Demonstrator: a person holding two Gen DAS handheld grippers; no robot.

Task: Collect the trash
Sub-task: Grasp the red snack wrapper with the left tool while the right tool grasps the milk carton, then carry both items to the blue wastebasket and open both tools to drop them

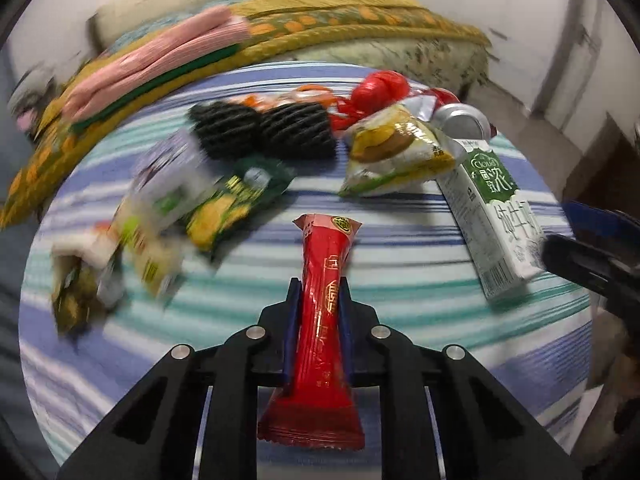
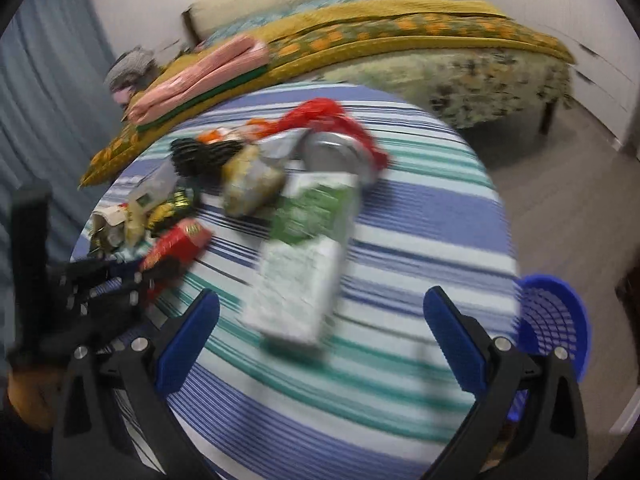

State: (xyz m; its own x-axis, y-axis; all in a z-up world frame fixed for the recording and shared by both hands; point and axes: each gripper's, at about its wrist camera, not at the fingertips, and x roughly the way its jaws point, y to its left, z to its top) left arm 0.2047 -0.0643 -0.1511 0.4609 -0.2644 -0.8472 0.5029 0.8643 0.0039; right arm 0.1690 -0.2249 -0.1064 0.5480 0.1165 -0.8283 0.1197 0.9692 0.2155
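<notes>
1. Left wrist view: my left tongs (image 1: pixel 318 304) are clamped on the red wrapper (image 1: pixel 326 276), its long axis running straight out along the fingers, above the worktop's (image 1: pixel 400 280) near edge. The carton (image 1: pixel 490 216) lies toward the right edge.
2. Right wrist view: my right tongs (image 2: pixel 320 336) gape wide, nothing held. The carton (image 2: pixel 300 264) lies just ahead between them, lengthwise, so I judge this hand nearer. The basket (image 2: pixel 554 316) sits beyond the right edge.

Your right wrist view is motion-smeared: the milk carton (image 2: pixel 298 256) print at centre is unreadable. In your left view, wrappers (image 1: pixel 132 232) at left blur together; the right gripper (image 1: pixel 592 256) is cut off at right edge.
</notes>
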